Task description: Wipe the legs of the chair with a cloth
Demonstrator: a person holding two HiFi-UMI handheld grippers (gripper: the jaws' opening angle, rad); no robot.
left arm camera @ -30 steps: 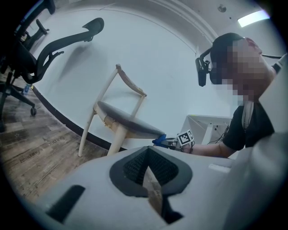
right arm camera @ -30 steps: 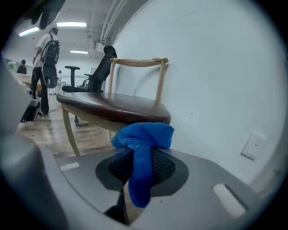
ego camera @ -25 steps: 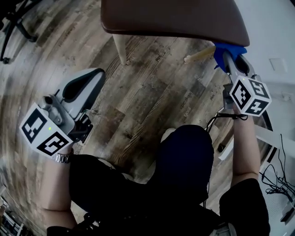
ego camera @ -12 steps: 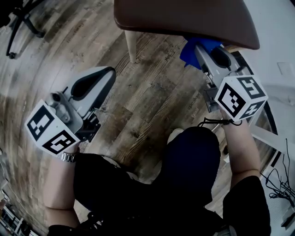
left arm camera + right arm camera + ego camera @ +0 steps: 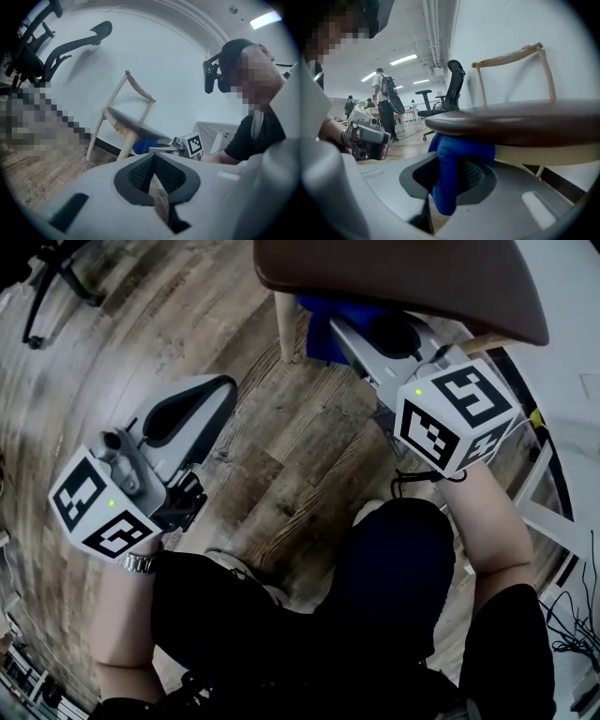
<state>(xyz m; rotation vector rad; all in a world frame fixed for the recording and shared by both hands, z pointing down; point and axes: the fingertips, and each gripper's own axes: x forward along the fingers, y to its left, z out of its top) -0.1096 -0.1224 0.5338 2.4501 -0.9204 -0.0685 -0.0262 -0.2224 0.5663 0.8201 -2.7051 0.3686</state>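
The chair's brown seat point(image 5: 403, 277) fills the top of the head view, with one pale wooden leg point(image 5: 284, 326) showing beneath it. My right gripper point(image 5: 349, 332) reaches under the seat, shut on a blue cloth point(image 5: 326, 320) that sits just right of that leg; I cannot tell whether it touches it. In the right gripper view the cloth point(image 5: 449, 176) hangs bunched between the jaws, pressed up under the seat point(image 5: 511, 123). My left gripper point(image 5: 216, 390) hovers low over the floor to the left, shut on nothing point(image 5: 153, 157). It looks at the whole chair point(image 5: 133, 123) from the side.
A black office chair base point(image 5: 47, 282) stands at the upper left. At the right are a white frame and cables point(image 5: 553, 521). The person's dark-clothed knees point(image 5: 375, 577) fill the bottom. People point(image 5: 386, 101) and office chairs point(image 5: 452, 89) stand far behind.
My right gripper has carried the blue cloth leftward under the seat, from the right-hand leg to beside the left-hand leg. The left gripper has barely moved.
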